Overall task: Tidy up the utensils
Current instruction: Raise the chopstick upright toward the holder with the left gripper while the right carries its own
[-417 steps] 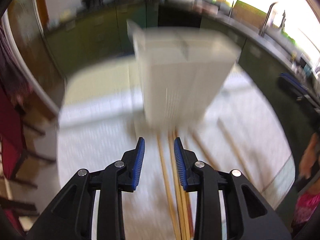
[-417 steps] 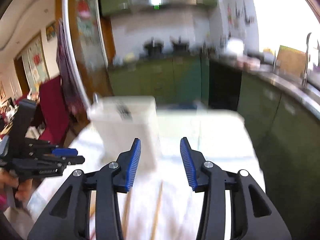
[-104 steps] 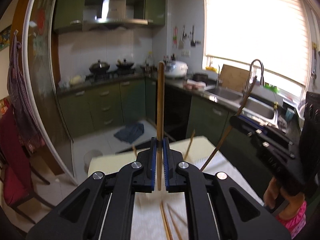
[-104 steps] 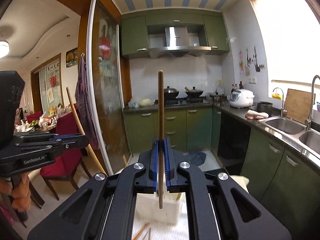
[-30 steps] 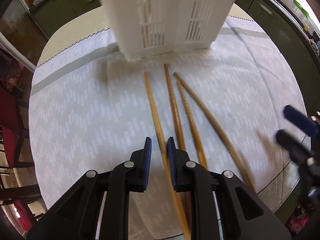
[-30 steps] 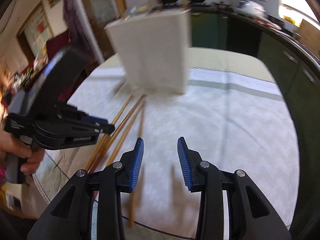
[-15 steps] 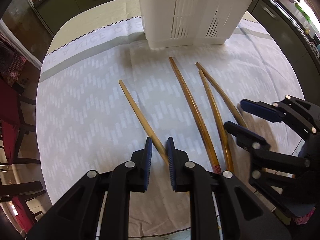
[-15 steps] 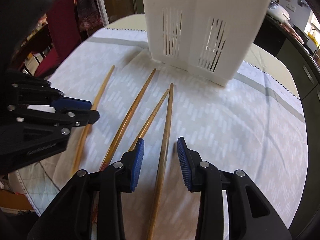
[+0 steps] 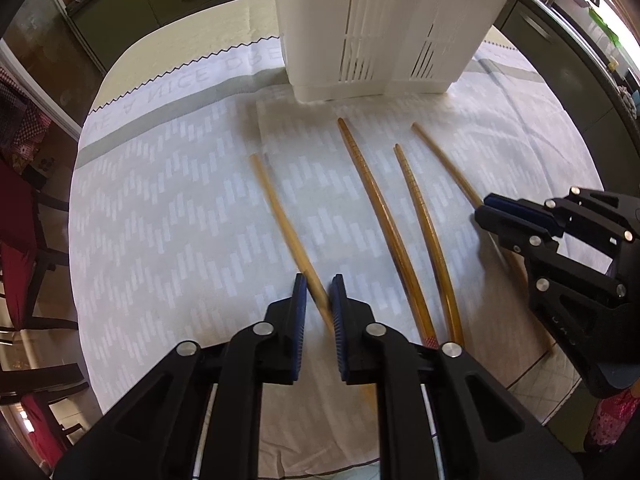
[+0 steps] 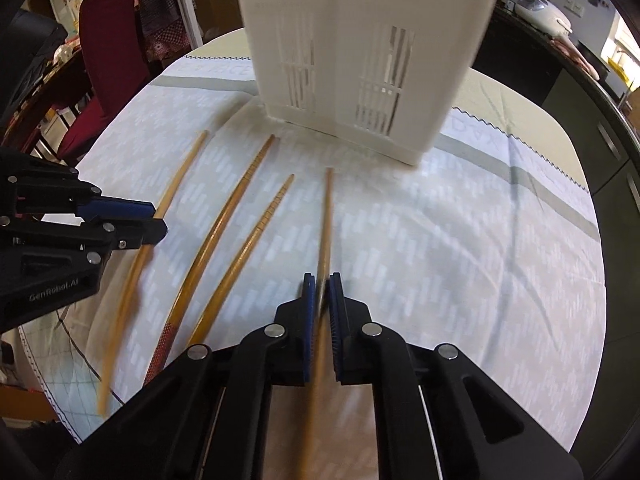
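Just four long, slender, golden-brown wooden chopsticks (image 9: 376, 196), unevenly splayed.

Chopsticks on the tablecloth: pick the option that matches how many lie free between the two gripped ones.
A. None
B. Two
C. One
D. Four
B. The left gripper pinches the leftmost chopstick and the right gripper pinches the rightmost chopstick, while two middle chopsticks lie untouched on the tablecloth in front of the white utensil holder.
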`<act>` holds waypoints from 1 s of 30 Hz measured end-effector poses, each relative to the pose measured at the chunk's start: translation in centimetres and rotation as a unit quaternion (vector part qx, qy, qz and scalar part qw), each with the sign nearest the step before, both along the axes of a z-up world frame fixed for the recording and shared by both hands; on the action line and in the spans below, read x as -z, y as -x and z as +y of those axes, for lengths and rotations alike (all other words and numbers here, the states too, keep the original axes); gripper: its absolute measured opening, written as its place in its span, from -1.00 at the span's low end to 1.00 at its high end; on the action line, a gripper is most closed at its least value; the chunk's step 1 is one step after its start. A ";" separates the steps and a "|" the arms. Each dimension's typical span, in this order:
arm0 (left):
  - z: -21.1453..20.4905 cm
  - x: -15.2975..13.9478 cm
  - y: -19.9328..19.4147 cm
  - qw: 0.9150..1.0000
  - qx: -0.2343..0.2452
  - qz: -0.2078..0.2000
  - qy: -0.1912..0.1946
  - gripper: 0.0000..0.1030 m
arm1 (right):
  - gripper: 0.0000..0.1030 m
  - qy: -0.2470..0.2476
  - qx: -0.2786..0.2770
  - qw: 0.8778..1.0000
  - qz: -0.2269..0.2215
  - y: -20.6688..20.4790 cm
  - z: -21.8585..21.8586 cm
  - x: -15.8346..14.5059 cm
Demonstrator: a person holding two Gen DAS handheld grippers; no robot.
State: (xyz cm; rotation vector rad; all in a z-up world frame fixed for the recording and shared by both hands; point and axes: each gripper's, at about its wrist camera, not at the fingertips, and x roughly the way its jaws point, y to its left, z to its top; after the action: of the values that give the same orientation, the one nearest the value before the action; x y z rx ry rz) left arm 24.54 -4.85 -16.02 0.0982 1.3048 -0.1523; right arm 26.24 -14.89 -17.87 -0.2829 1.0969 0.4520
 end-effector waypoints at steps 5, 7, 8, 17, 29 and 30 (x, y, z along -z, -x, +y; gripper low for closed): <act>-0.1 -0.4 -0.4 1.000 -0.009 -0.006 0.014 -0.87 | -0.86 -0.035 0.021 0.999 -0.014 0.5 -2.0 -1.0; 0.0 -1.1 -0.4 1.000 -0.010 -0.016 0.018 -0.87 | -0.86 -0.049 0.024 0.998 -0.025 0.9 -2.6 -2.0; 0.0 -1.6 -0.4 1.000 -0.010 -0.023 0.019 -0.87 | -0.86 -0.055 0.026 0.998 -0.031 1.2 -3.1 -2.5; 0.9 -7.0 1.4 0.995 -0.012 -0.092 0.033 -0.87 | -0.86 -0.122 0.039 0.987 -0.100 3.6 -6.2 -8.0; 1.9 -12.7 4.8 0.985 -0.011 -0.166 0.050 -0.87 | -0.86 -0.150 0.056 0.976 -0.146 6.5 -7.9 -11.3; 1.9 -13.1 5.0 0.984 -0.011 -0.170 0.051 -0.87 | -0.86 -0.151 0.057 0.976 -0.148 6.7 -7.9 -11.3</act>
State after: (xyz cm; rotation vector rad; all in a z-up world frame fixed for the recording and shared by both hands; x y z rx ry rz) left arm 19.54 -2.97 -2.97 0.0203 0.9542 -0.1757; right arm 19.55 -22.75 -6.53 -0.0162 0.7370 0.4511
